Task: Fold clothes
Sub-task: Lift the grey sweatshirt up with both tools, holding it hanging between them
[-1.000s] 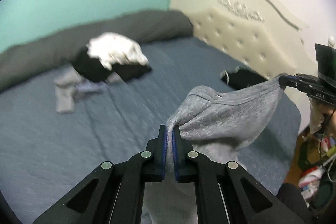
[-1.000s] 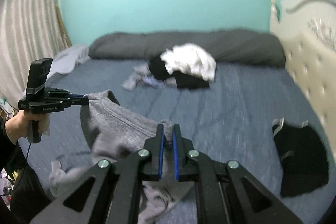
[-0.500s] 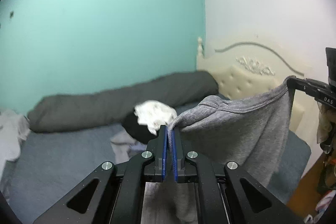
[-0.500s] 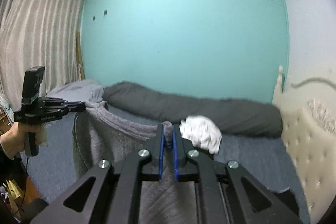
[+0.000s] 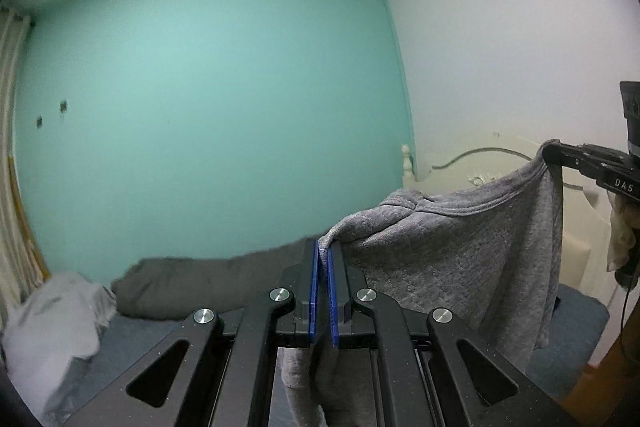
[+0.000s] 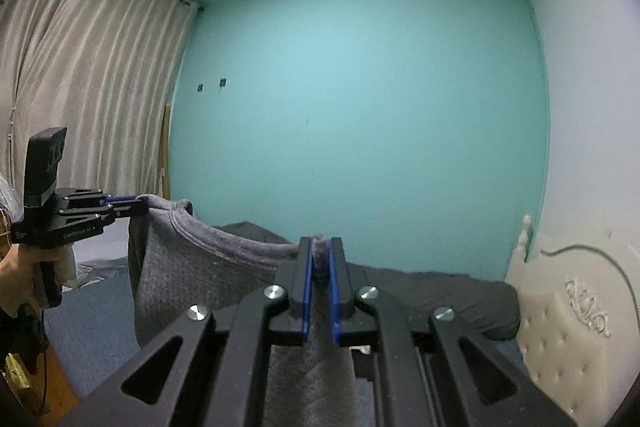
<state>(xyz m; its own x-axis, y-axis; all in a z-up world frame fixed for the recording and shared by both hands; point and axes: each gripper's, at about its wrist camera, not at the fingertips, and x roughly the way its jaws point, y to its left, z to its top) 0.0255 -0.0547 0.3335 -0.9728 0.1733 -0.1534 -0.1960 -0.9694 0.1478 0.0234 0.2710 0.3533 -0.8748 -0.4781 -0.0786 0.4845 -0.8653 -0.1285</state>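
Note:
A grey knit garment (image 5: 452, 255) hangs stretched in the air between both grippers, its ribbed top edge sagging slightly. My left gripper (image 5: 323, 247) is shut on one top corner of it, and cloth droops below the jaws. My right gripper (image 6: 320, 245) is shut on the other top corner; grey fabric bulges between its blue pads. From the left wrist view the right gripper (image 5: 550, 149) pinches the cloth at the far right. The right wrist view shows the left gripper (image 6: 140, 205) at the far left, held by a hand (image 6: 16, 275). The garment (image 6: 192, 259) hangs well above the bed.
A blue bed (image 5: 576, 311) lies below, with a long dark grey bolster (image 6: 440, 291) along the teal wall. A pale crumpled cloth (image 5: 48, 323) sits at the bed's left side. A cream tufted headboard (image 6: 568, 339) stands at the right, and beige curtains (image 6: 80, 87) hang at the left.
Both grippers have risen a long way with the grey garment, lifting it off the bed. The views now tilt up to the walls, and the piles of clothes have dropped out of sight.

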